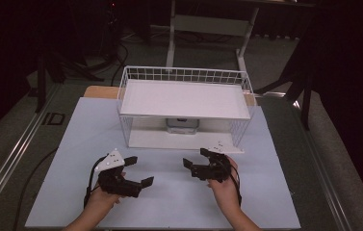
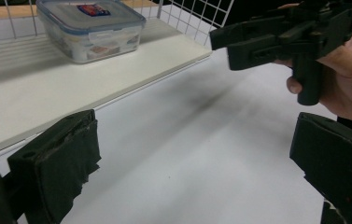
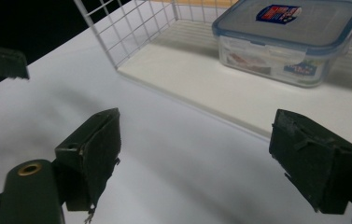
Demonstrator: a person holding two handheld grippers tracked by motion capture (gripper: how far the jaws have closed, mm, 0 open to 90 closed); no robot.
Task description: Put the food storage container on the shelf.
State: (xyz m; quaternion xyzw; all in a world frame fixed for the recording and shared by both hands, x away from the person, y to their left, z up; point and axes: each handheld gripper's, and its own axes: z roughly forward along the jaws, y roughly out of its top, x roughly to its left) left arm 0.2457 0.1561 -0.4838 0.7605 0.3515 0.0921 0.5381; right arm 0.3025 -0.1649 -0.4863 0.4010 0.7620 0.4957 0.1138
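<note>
I see the clear food container (image 3: 289,41) with its blue-rimmed snap lid sitting on the bottom shelf of the white wire rack (image 1: 185,98), beyond both claws and touched by neither. From the right claw (image 3: 197,161) it lies ahead and toward the jaw on the right side of that view, well apart from the pads; from the left claw (image 2: 190,168) it lies ahead and off toward the jaw on the left side of that view, also well apart.

My right claw is spread wide, with bare white tabletop (image 1: 169,202) between its black pads. My left claw is spread wide too, gripping nothing, its pads hovering just in front of the rack's bottom shelf edge. In the high view the left claw (image 1: 138,171) and the right claw (image 1: 193,159) sit side by side in front of the rack, near its open front, their tips turned toward each other.

In the high view the container is mostly hidden under the rack's upper shelf; I make out a small greyish patch of it at the back. The contents behind its walls are too blurred to name, and the label on the lid is unreadable. In the left gripper view, the right claw's body is cut off at the top edge.
</note>
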